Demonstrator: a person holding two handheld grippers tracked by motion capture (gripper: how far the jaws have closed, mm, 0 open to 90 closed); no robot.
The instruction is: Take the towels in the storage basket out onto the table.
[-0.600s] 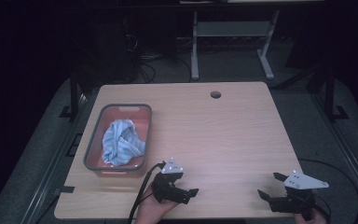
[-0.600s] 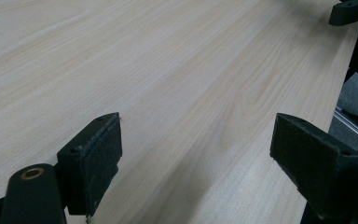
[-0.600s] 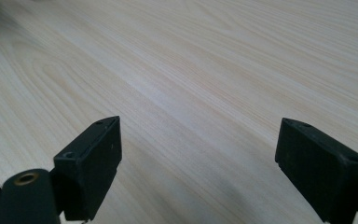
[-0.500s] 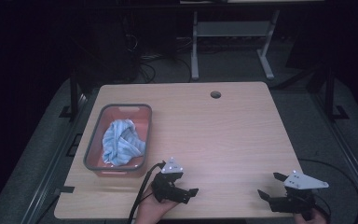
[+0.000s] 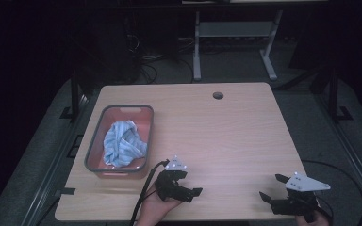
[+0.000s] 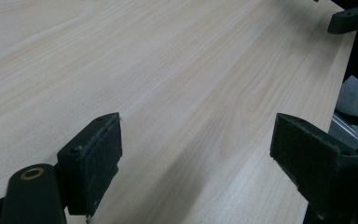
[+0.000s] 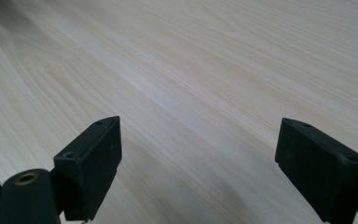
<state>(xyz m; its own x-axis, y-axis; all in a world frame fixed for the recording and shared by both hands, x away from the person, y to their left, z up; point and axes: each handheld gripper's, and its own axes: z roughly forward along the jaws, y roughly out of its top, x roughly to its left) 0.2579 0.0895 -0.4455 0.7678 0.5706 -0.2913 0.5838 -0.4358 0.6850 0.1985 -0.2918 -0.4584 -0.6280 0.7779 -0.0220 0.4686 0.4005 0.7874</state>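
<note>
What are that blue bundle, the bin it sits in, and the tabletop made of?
The blue bundle looks like soft woven cloth: it lies crumpled in folds, with faint stripes. The bin seems to be moulded plastic, with a smooth grey rim and a reddish inside. The tabletop looks like pale wood-grain laminate, matte, though solid wood can't be ruled out.

The worktop (image 5: 235, 132) before me is pale wood, with a round cable hole (image 5: 218, 95) near its far edge at about one o'clock. Beyond it, at twelve o'clock, a grey metal stand (image 5: 233, 29) rests on the dark floor.
</note>
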